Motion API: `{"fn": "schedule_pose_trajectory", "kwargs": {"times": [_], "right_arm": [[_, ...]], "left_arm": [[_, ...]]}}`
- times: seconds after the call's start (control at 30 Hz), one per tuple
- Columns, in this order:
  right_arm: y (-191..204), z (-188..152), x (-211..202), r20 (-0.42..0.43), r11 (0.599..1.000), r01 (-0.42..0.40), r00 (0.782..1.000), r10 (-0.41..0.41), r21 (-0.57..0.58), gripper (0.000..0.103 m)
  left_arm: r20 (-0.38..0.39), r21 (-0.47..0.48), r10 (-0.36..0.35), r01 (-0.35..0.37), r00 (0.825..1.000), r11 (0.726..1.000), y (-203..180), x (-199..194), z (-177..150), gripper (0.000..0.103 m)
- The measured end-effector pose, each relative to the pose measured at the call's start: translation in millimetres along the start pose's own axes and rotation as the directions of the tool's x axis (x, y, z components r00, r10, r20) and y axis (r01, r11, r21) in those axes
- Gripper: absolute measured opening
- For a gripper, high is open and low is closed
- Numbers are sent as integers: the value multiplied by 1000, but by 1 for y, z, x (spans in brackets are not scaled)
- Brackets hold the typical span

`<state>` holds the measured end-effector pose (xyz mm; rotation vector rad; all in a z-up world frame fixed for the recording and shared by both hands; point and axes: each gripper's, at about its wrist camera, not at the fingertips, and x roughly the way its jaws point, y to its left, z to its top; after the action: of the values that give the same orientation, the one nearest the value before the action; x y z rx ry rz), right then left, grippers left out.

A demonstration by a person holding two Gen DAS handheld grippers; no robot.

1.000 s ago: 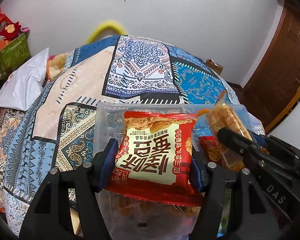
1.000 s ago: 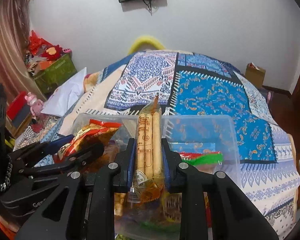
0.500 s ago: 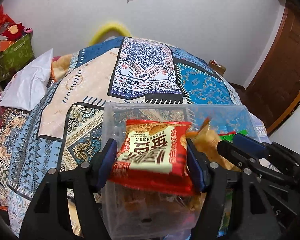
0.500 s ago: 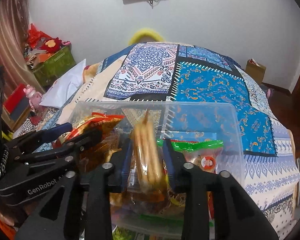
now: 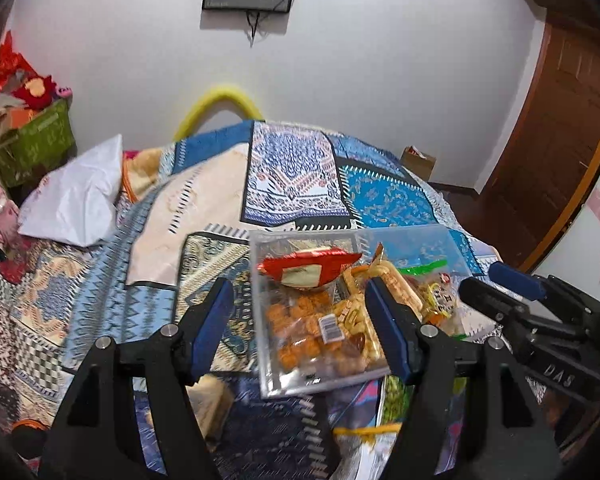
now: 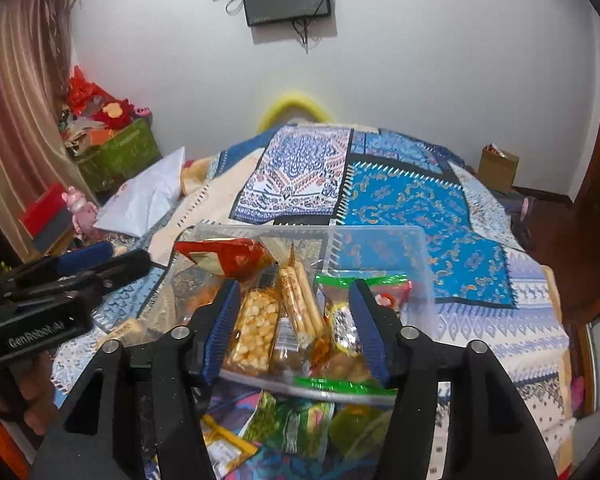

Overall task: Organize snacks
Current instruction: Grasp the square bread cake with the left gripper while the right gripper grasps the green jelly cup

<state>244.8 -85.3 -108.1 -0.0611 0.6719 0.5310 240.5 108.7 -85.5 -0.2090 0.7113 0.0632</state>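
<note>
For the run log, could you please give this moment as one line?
left gripper: open, empty | right gripper: open, empty | red snack packet, biscuit stick pack: in clear box

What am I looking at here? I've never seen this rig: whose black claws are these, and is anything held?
A person holds two hand grippers, each with a fisheye camera looking along its fingers. One picture is from the left gripper, the other from the right gripper. Both are open and hold nothing. On the patterned bedspread sits a clear box of snacks: a red packet, biscuit sticks, a green-topped bag. More snack packs lie loose in front.
</note>
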Motion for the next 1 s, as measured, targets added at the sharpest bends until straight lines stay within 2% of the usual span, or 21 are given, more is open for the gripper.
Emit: {"fn": "schedule_pose_trajectory", "kwargs": {"times": [0.07,0.2,0.37,0.47,0.67,0.83,1.0], "right_arm": [[-1,-4,-10,12,1000,2,1000,-2,4,56],[-5,-15,-24,25,1000,10,1000,-10,15,60],[-13,-37,-29,-5,999,42,999,-42,14,65],[-22,-51,-28,-38,998,57,998,-56,24,65],[-40,-80,-15,-120,995,77,990,-69,65,65],[-53,-100,4,-203,991,90,977,-69,97,65],[-55,-104,17,-231,991,83,971,-57,107,65]], "left_arm": [[15,-1,5,-5,1000,1000,4,-13,-3,75],[17,12,29,-30,999,999,14,-32,-15,75],[-26,24,67,-66,997,998,33,-36,-36,79],[-82,22,102,-101,991,995,52,-27,-53,80],[-187,7,129,-130,974,992,79,-1,-83,80],[-243,-7,123,-128,962,992,90,24,-98,79],[-271,3,115,-119,956,993,89,47,-102,80]]}}
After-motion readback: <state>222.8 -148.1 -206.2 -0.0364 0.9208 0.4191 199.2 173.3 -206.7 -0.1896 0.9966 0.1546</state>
